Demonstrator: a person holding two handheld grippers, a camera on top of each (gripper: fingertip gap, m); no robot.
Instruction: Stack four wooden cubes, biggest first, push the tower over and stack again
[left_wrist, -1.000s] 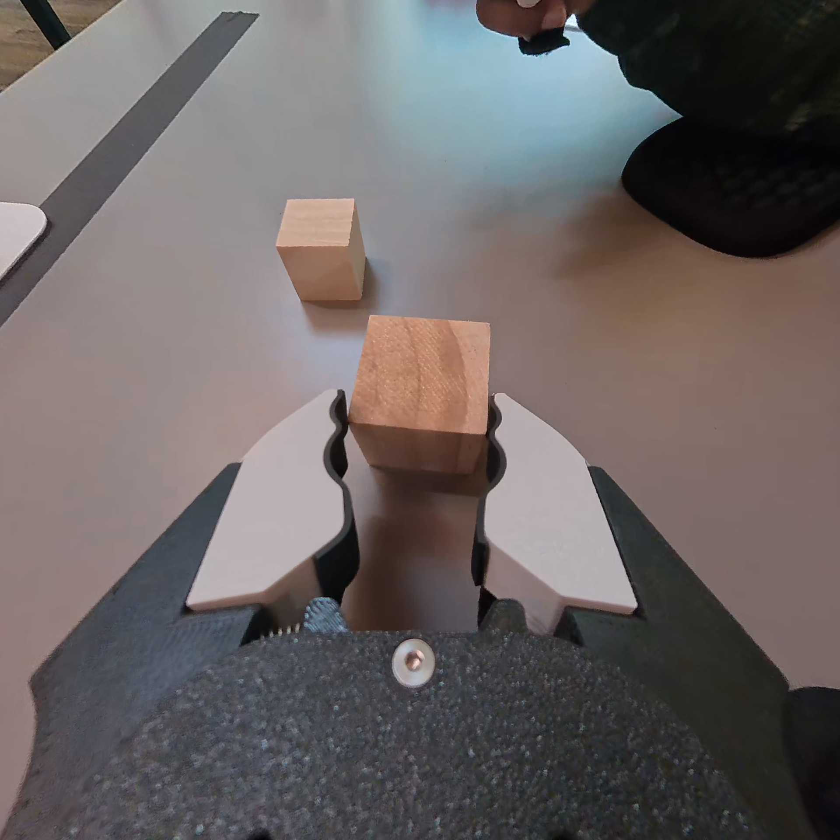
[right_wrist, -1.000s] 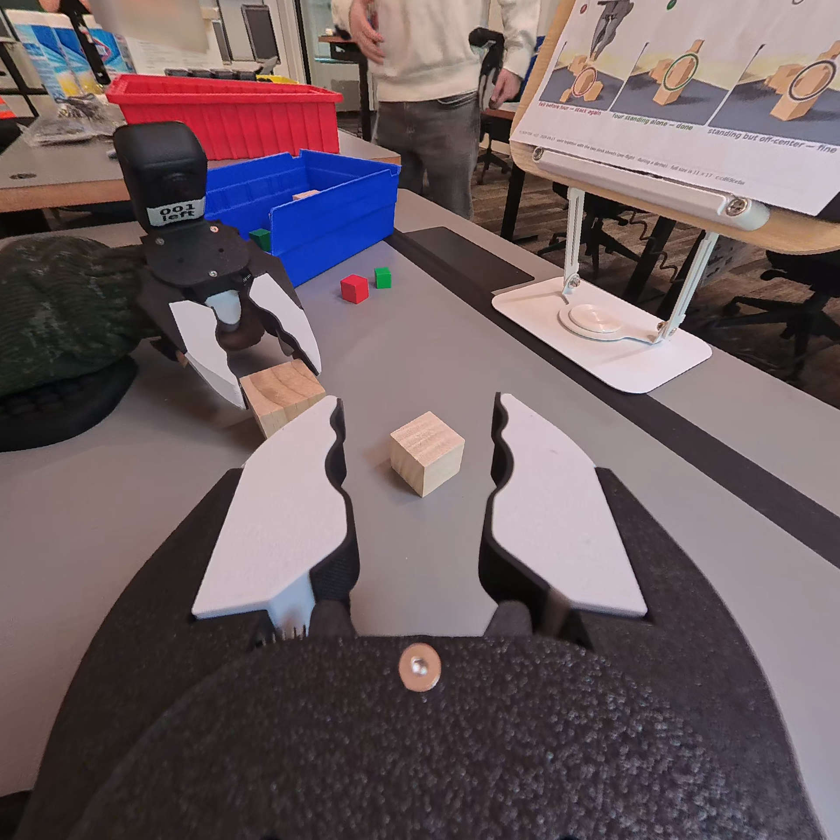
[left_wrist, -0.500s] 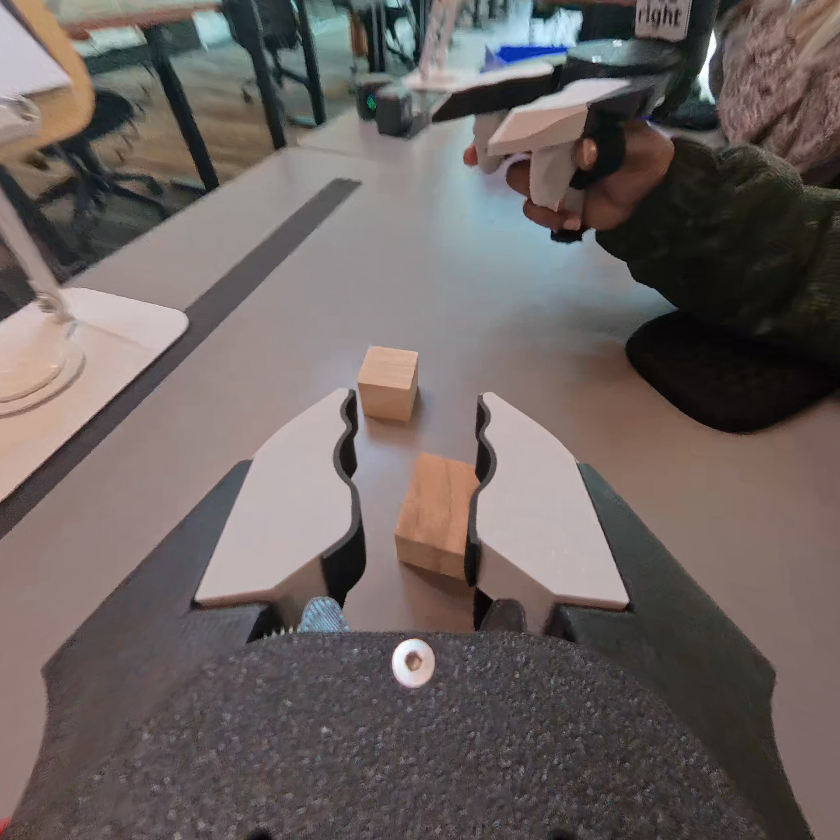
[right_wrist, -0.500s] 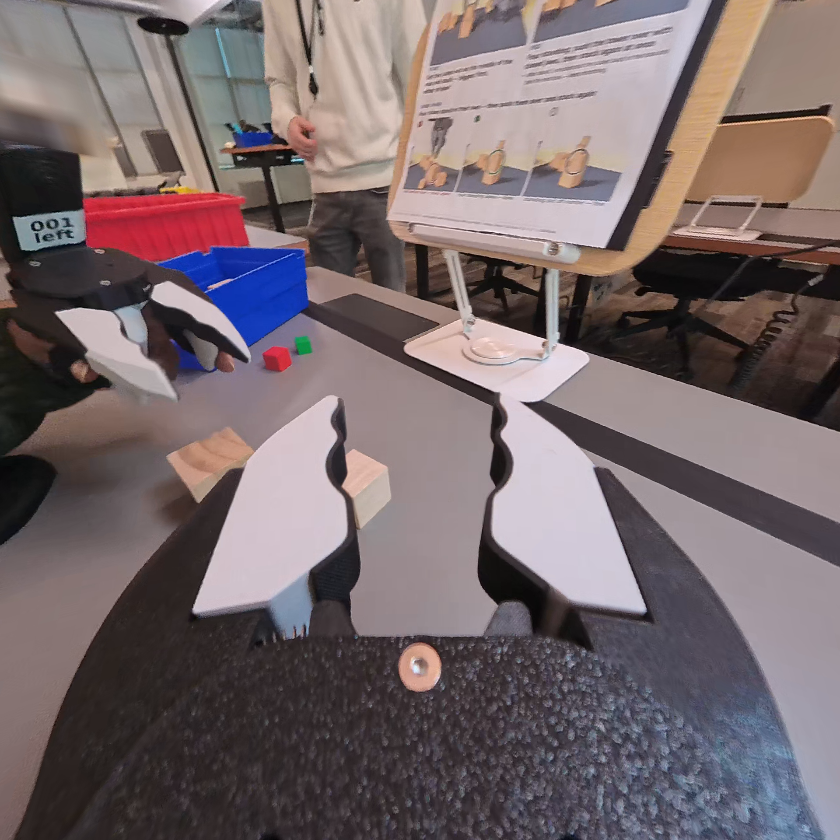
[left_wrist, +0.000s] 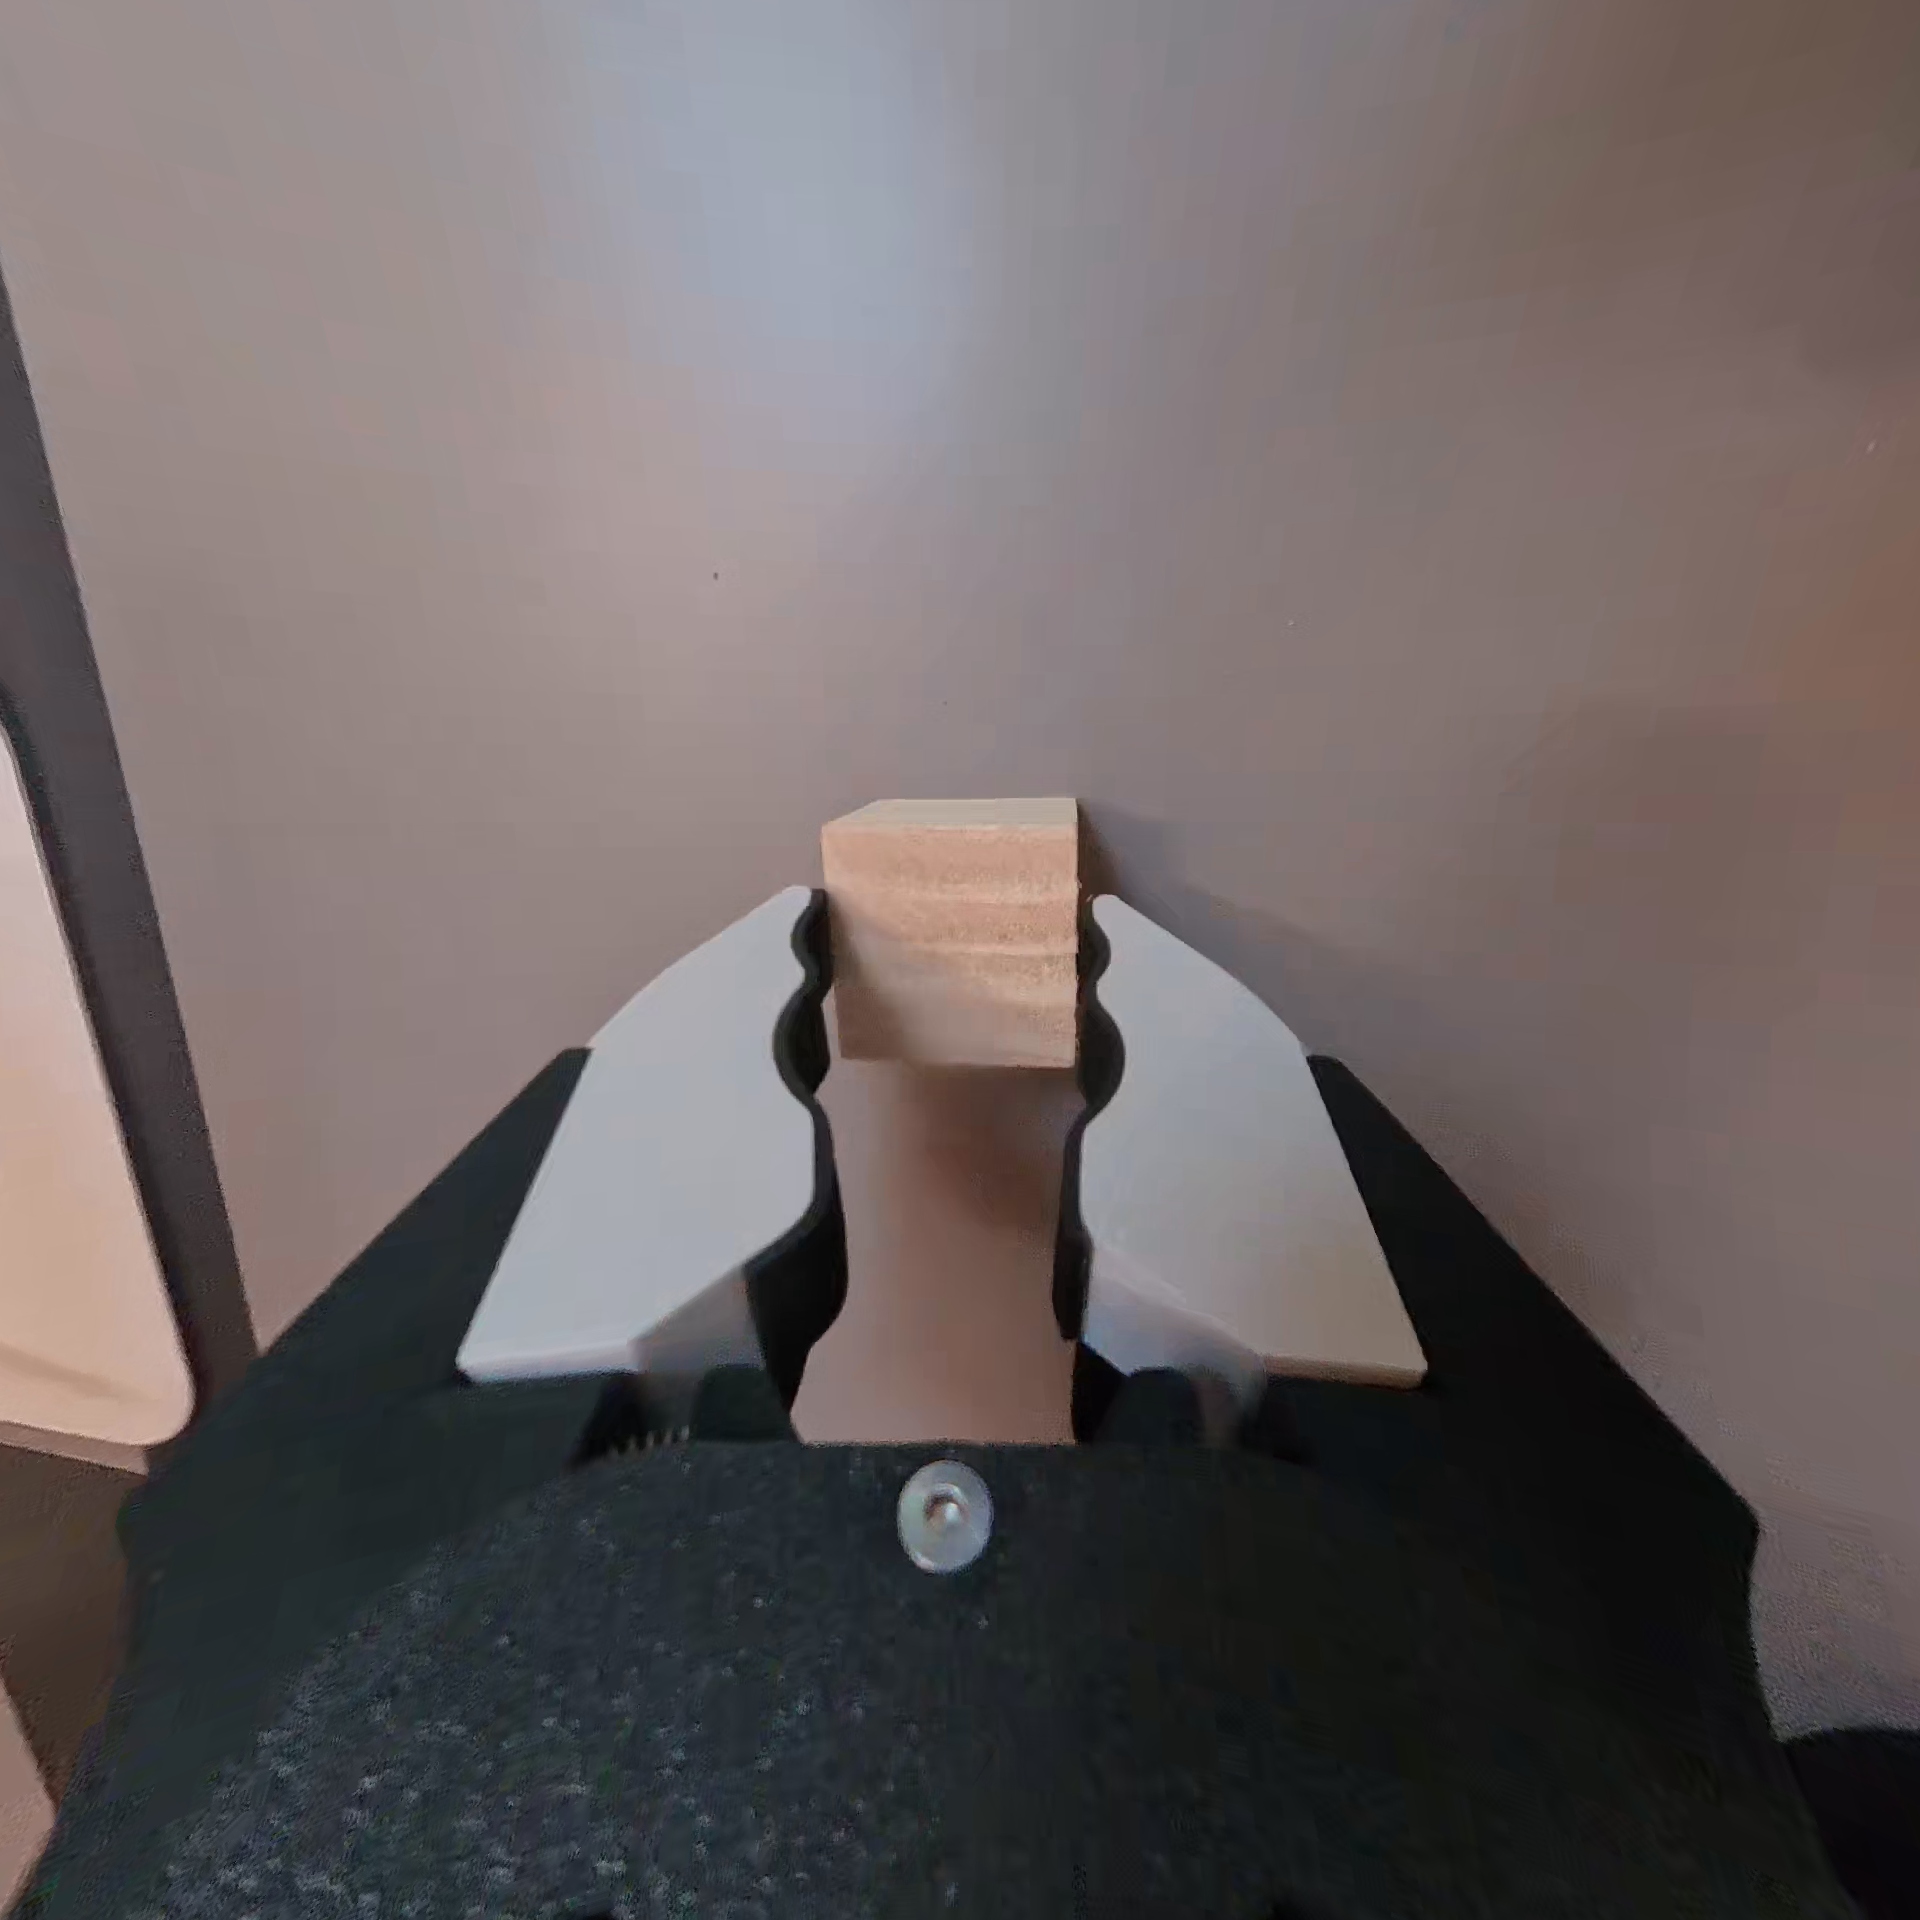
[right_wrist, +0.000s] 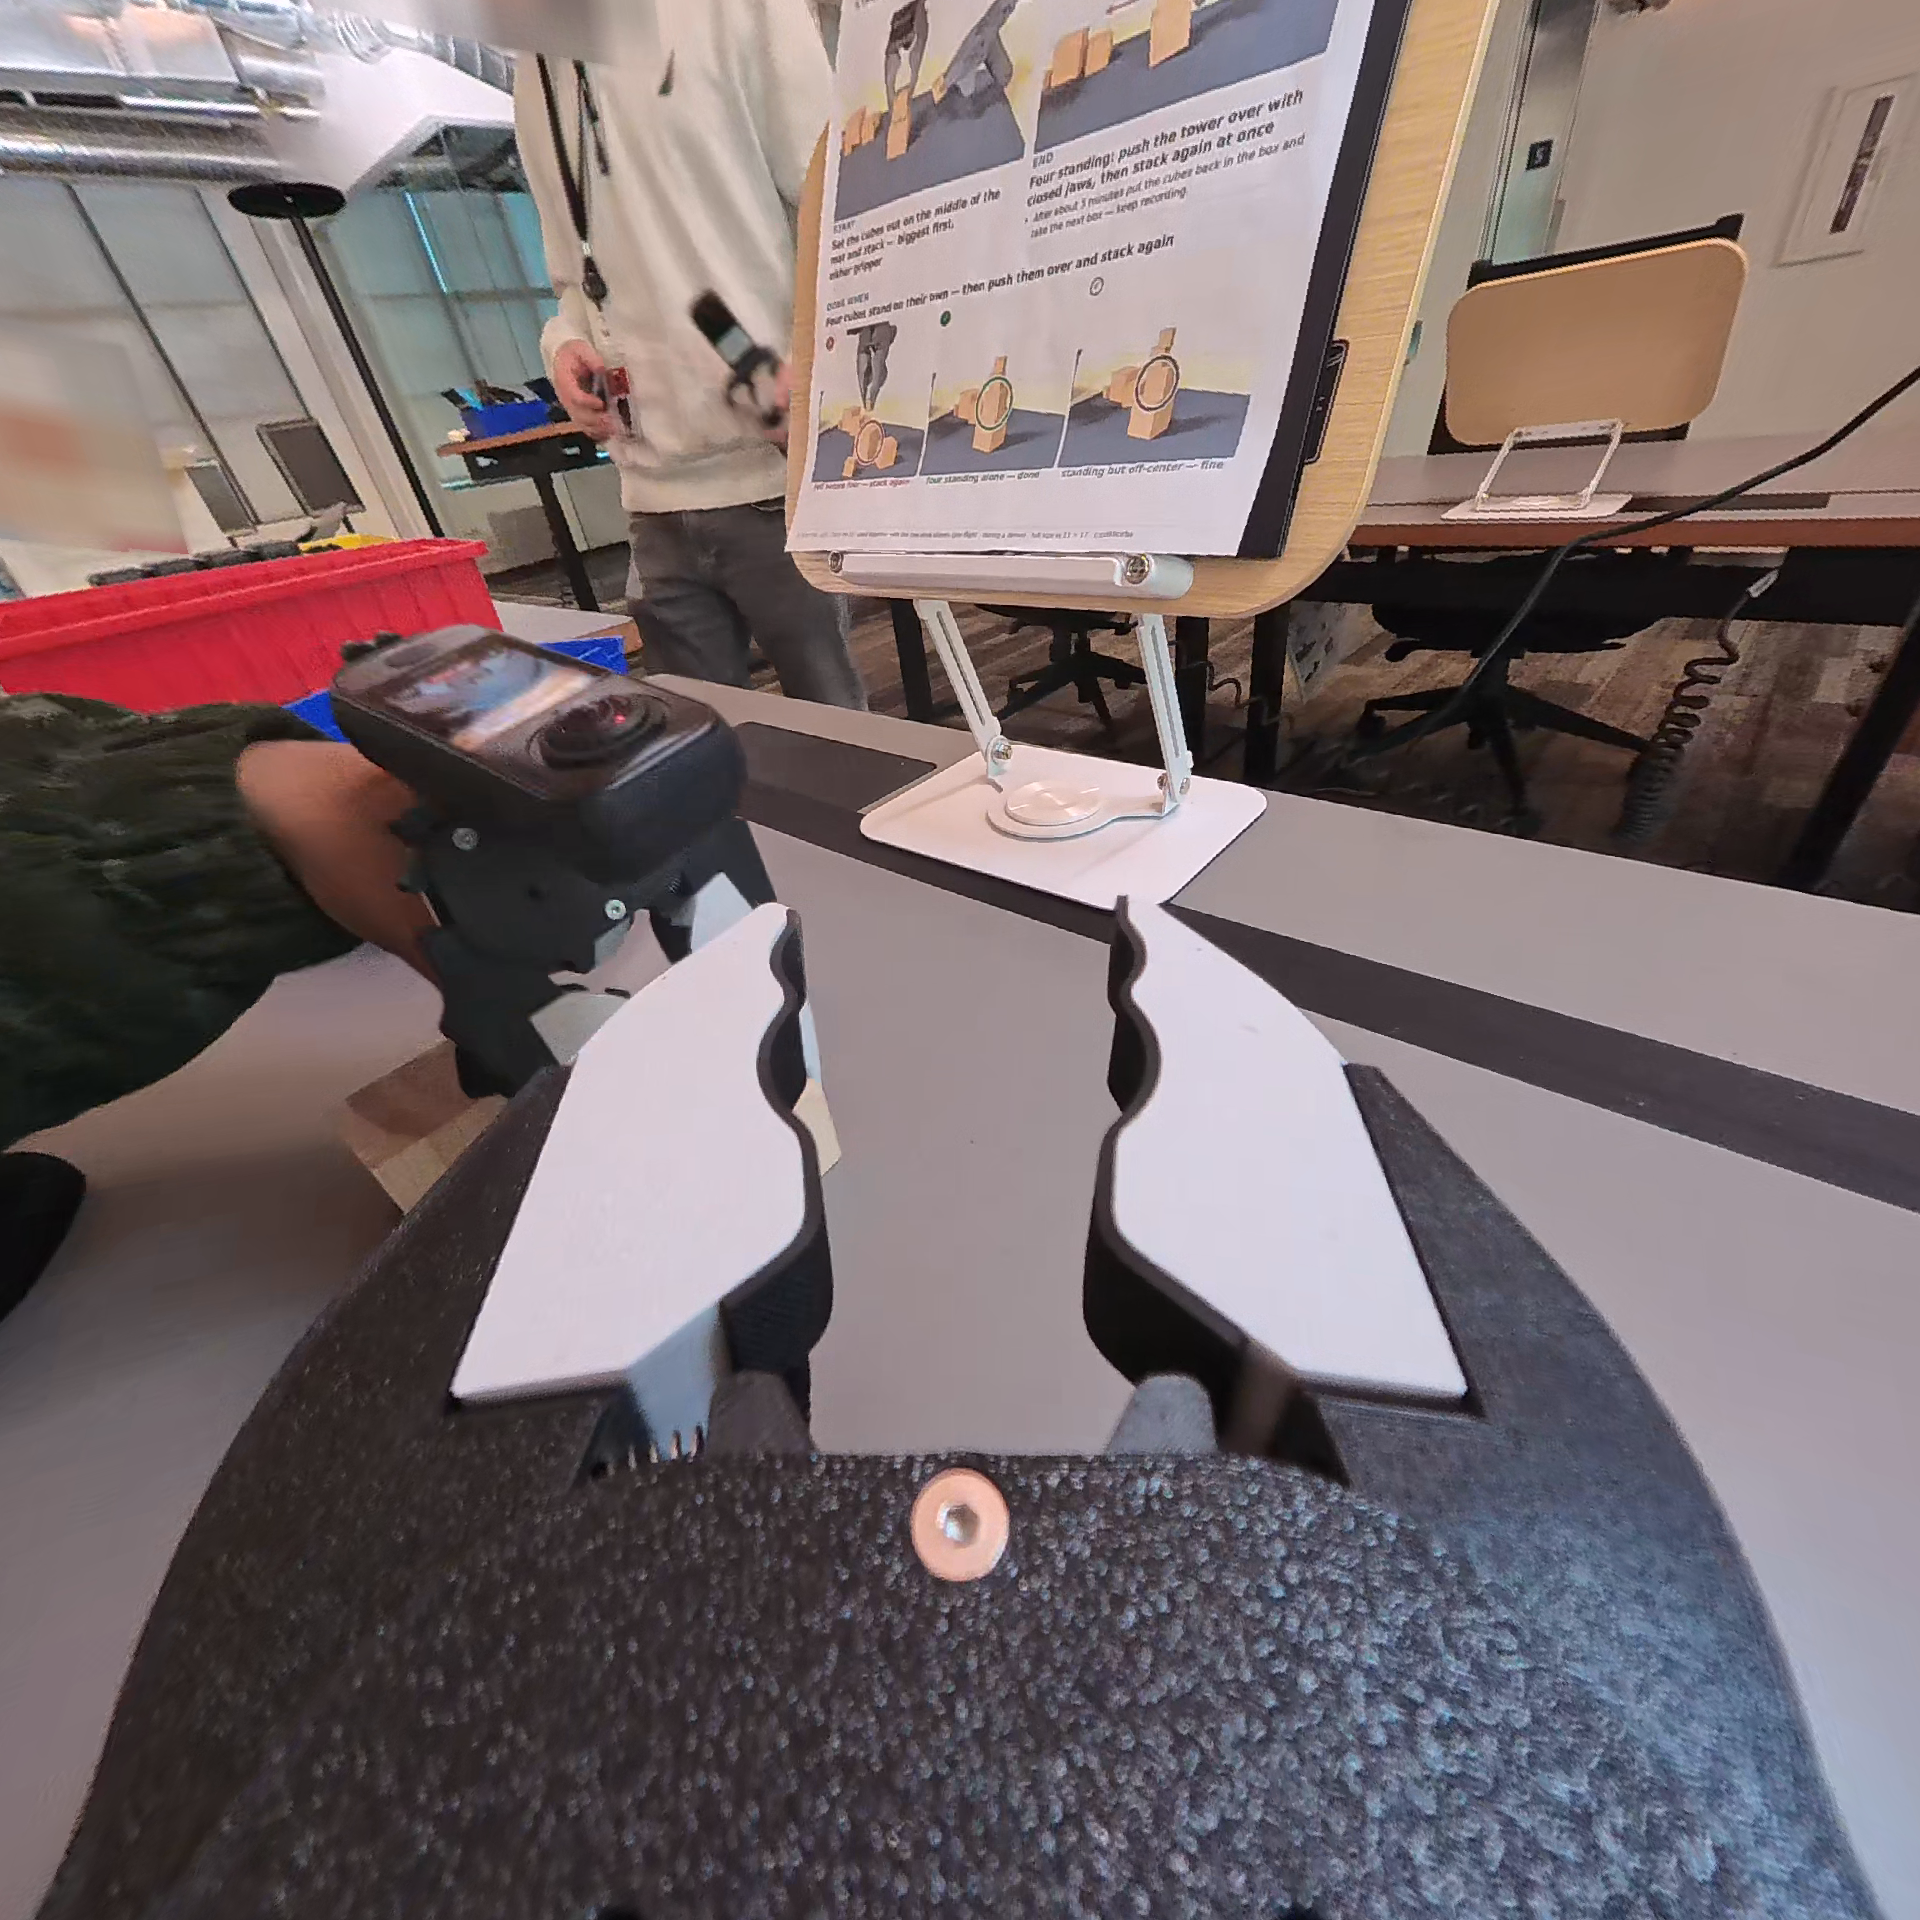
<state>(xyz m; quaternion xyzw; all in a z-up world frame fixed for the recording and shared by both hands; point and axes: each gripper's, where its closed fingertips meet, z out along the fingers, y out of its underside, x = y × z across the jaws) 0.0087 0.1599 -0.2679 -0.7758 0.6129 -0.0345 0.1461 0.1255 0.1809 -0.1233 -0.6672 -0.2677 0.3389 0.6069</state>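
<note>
Where jaws close: wooden cube (left_wrist: 958, 940) between.

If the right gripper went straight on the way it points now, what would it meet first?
Nothing stands between the open right gripper fingers; ahead lies bare grey tabletop, then the white flat base of the document stand, probably first, though depth is unclear.

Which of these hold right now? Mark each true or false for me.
1. A wooden cube sits between the left gripper's jaws. True.
2. The right gripper has a cube between its jaws. False: only bare table shows between them.
3. The paper stand's base is black. False: it is white.
4. A red bin stands behind the left hand. True.
</note>
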